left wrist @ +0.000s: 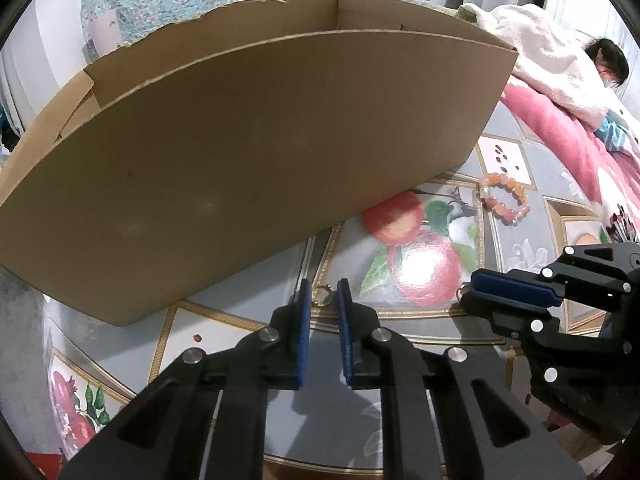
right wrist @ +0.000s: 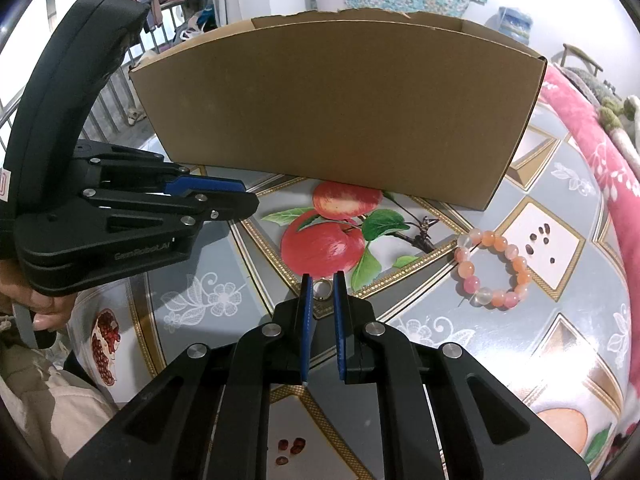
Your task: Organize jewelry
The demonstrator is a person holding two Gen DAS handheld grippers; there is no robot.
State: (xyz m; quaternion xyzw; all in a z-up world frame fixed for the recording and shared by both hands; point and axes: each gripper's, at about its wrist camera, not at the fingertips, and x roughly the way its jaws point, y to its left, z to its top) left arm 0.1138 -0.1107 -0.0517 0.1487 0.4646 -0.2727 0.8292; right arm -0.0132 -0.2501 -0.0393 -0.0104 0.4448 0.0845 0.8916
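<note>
Desk (right wrist: 448, 364) under a fruit-print cover. Open cardboard box (right wrist: 340, 120) stands at the far side, tall near wall facing both cameras. Its inside is hidden, so what it holds can't be told.

Left hand-held gripper (left wrist: 324, 293): jaws narrow, blue pads drawn in to about a ring's width, with a small gold ring (left wrist: 325, 295) caught at the very tips. Pads appear to press its sides. Tip grip makes sense: the ring is too small to seat deeper.

Right hand-held gripper (right wrist: 321, 287): same narrow set, a second ring (right wrist: 322, 289) pinched at its tips. In the left wrist view this ring juts from the end of the right pads, seemingly clear of the desk.

Both tools tilt down toward the desk, near side of the box, left one to the left, well apart. A hand (right wrist: 44, 312) grips the left tool's handle.

Bead bracelet (right wrist: 494, 270), orange and pink, lies flat on the desk to the right, just near of the box's right corner, untouched.

Judgement: the box looks like the collecting place. With one ring per gripper, the next call is a lift over that tall near wall. Risk: a tip-held ring slipping or twisting out on the way up.
</note>
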